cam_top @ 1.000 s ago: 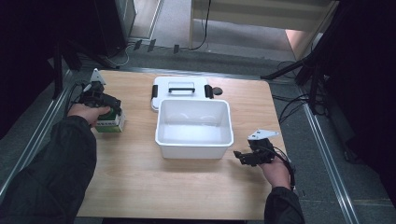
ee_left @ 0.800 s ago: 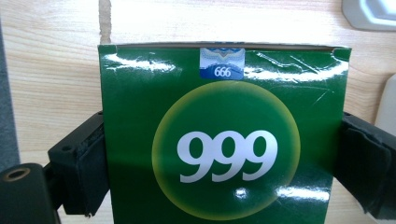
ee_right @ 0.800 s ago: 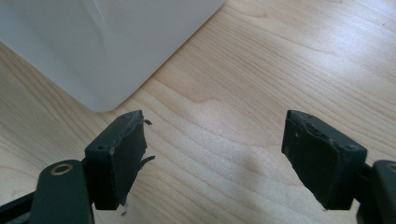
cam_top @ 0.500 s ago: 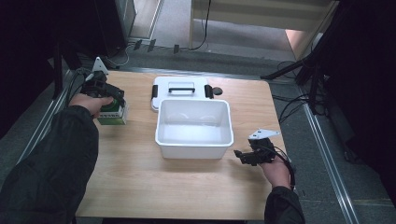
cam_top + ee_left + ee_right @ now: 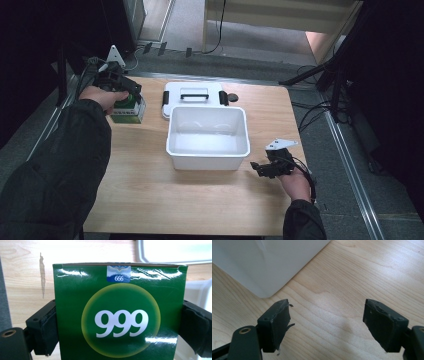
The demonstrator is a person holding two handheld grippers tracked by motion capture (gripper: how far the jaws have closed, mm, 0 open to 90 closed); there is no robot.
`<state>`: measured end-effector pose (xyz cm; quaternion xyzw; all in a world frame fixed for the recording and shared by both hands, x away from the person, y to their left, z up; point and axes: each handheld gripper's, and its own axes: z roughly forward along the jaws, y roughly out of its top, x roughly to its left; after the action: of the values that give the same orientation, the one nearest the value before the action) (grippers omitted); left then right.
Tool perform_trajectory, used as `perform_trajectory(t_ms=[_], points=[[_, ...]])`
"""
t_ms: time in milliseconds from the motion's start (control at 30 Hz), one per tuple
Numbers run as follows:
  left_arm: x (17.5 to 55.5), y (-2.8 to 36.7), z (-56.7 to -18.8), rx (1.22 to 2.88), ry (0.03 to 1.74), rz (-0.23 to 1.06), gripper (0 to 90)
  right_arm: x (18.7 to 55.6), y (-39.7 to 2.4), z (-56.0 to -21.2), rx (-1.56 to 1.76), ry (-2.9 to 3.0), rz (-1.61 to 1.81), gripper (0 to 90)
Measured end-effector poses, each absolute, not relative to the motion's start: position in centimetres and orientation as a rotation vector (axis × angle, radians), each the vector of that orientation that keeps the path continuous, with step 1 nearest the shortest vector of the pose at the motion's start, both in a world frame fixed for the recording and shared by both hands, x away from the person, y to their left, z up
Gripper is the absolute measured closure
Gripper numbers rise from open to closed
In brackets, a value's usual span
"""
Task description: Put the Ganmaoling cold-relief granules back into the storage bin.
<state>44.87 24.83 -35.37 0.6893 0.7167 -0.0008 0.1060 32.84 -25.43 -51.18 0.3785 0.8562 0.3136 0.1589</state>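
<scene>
A green box point(image 5: 125, 109) marked "999" point(image 5: 120, 315) is held at the table's far left, with my left gripper point(image 5: 120, 90) shut on it; both jaws press its sides in the left gripper view. A white open bin point(image 5: 207, 137) stands in the middle of the table, and its white lid point(image 5: 192, 95) with a handle lies flat just behind it. My right gripper point(image 5: 261, 167) rests open near the bin's front right corner point(image 5: 262, 275), nothing between its fingers point(image 5: 274, 322).
The wooden table point(image 5: 150, 190) has free surface in front of the bin and at the right. A small dark round object point(image 5: 232, 97) lies beside the lid. Cables and dark stands point(image 5: 330, 75) surround the table on the floor.
My left gripper has carried the green box away from me, toward the table's far left edge. The right gripper has stayed in place.
</scene>
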Motion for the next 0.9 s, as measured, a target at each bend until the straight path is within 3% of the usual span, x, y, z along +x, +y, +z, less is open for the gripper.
perform_trajectory(t_ms=[433,900], points=[[44.7,22.2,-30.7,2.059,2.058,0.044,5.9,32.8,-25.5,-51.2,1.088,2.447,0.889,22.0],[43.8,16.7,-29.8,2.109,1.993,0.016,5.9,32.6,-25.1,-51.0,1.073,2.453,0.885,22.0]])
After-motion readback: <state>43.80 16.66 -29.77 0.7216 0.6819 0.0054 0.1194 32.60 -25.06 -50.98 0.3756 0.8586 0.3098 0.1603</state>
